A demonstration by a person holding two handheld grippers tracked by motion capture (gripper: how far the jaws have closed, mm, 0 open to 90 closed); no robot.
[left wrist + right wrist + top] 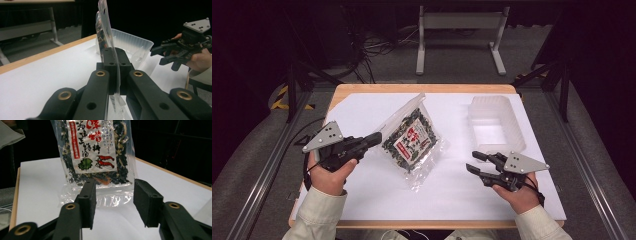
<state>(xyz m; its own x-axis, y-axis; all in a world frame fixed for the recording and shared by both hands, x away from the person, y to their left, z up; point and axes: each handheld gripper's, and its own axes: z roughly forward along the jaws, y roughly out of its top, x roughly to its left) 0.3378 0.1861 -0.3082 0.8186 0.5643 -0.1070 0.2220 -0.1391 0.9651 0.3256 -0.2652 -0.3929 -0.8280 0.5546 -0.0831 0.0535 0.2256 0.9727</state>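
Above the white sheet, you held the snack packet lifted by its edge in the clamped left gripper; your right gripper stood half-open, empty. Next probably called for carrying it to the clear tray.

The high view looks forward and down over the whole table. The left gripper view sits close, facing across toward the clear tray. The right gripper view faces the packet, which all three share
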